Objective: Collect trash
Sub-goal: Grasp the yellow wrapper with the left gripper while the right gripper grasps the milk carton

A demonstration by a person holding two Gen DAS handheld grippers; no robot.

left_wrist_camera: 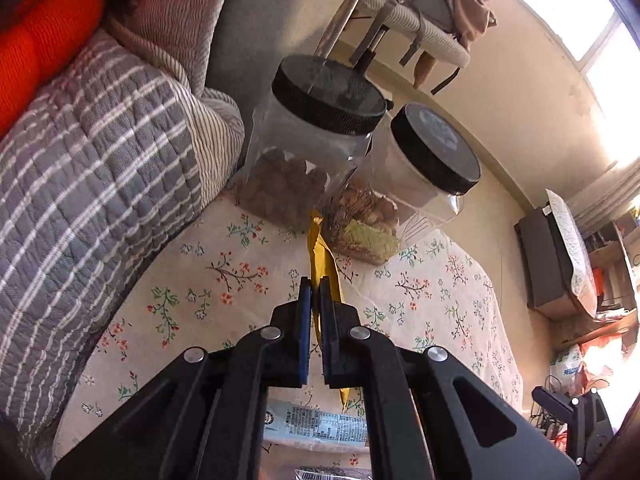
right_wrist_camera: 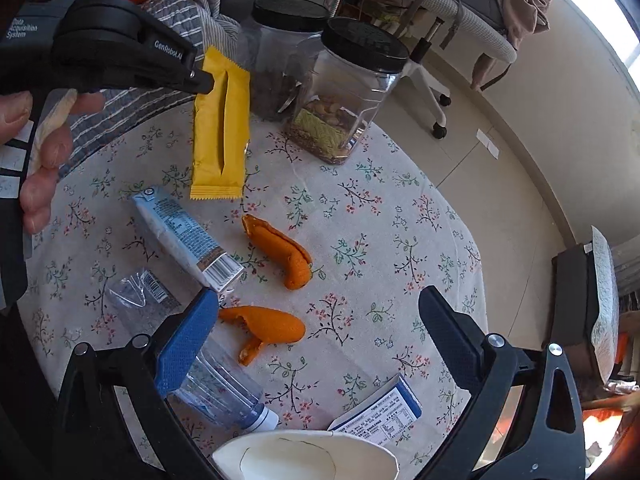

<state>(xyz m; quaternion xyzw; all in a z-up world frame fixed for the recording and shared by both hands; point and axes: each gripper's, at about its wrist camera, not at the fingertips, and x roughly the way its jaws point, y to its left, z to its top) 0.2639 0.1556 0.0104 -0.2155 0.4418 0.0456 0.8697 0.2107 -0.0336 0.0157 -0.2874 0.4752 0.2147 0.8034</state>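
My left gripper is shut on a yellow snack wrapper, which hangs above the floral tablecloth. The right wrist view shows that gripper at upper left, pinching the wrapper near its top. My right gripper is open over the table with nothing between its fingers. Below it lie two orange peels, a blue-and-white wrapper, a clear plastic bottle, a clear film with a barcode and a blue-and-white packet.
Two clear jars with black lids stand at the table's far edge. A white paper container sits at the near edge. A striped quilt lies to the left, an office chair beyond. A person's hand holds the left gripper.
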